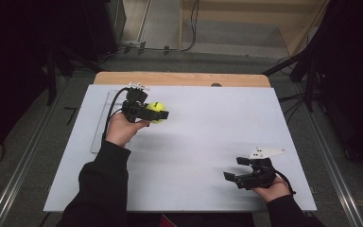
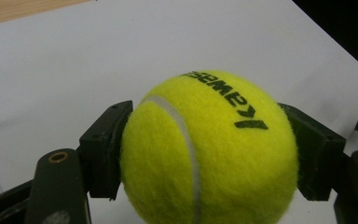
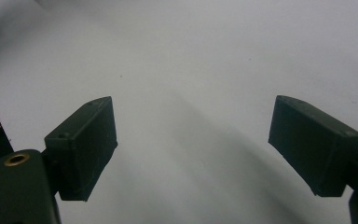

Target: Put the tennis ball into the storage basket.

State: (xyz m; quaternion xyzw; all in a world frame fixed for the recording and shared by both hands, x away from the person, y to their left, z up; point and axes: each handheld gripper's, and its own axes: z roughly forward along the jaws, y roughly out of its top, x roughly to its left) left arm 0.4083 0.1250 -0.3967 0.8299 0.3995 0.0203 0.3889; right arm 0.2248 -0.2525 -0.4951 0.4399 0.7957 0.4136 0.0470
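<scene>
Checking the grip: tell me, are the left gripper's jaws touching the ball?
Touching. In the left gripper view both jaws of the left gripper press against opposite sides of the ball, with no gap on either side.

The right gripper jaws gape, apparently over bare white board.

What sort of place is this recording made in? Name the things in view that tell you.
Probably a lab or workshop set up for recording, not a home: a plain white board on a table, cables across a bare floor, dark stands beside it, and hand-held grippers, the left gripper holding a tennis ball.
</scene>
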